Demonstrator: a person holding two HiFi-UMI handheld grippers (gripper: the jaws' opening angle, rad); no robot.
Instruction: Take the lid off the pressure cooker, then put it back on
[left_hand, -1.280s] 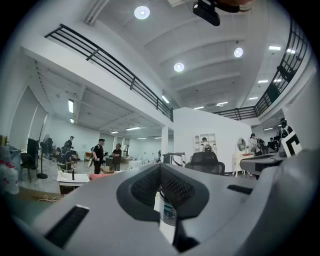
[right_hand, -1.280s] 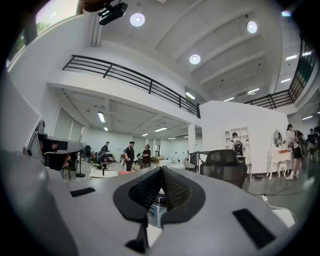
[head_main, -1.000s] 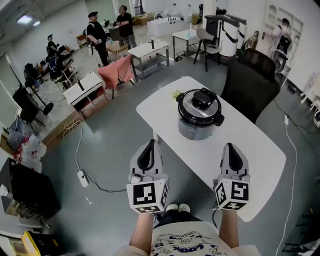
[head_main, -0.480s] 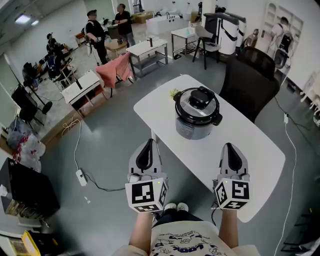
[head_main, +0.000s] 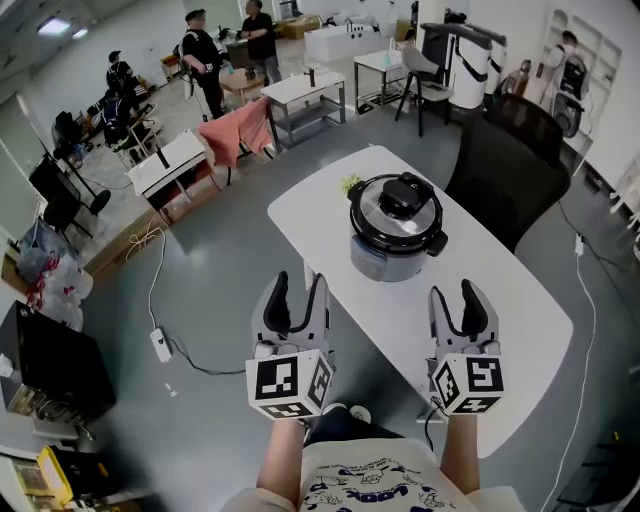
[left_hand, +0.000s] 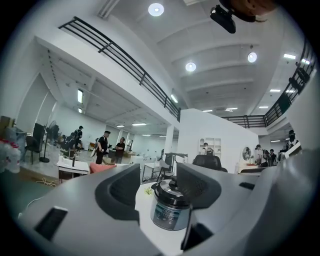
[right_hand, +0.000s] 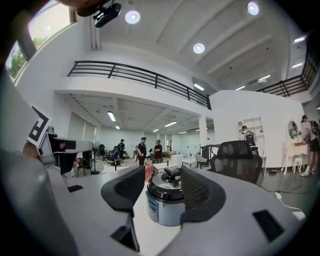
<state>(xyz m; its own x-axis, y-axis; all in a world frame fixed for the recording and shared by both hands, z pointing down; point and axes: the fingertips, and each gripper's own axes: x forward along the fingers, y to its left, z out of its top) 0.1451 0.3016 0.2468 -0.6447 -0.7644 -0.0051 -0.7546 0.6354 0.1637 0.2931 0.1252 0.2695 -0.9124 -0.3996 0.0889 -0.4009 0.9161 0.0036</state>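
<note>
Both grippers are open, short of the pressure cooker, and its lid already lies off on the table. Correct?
No: the lid sits on the pressure cooker, as the head view shows. The rest holds: the left gripper and right gripper are open, their jaws having just opened with nothing gripped between them, both short of the cooker on the white table.

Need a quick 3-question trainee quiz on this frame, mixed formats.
1. True or false: the lid is on the cooker.
2. What do the left gripper and right gripper hold? A) the lid B) a handle C) nothing
3. Fill in: behind the table stands a black ____.

Key
1. True.
2. C. Both are open; their jaws have just been opening, nothing is between them, and the cooker is well ahead.
3. chair.
</note>
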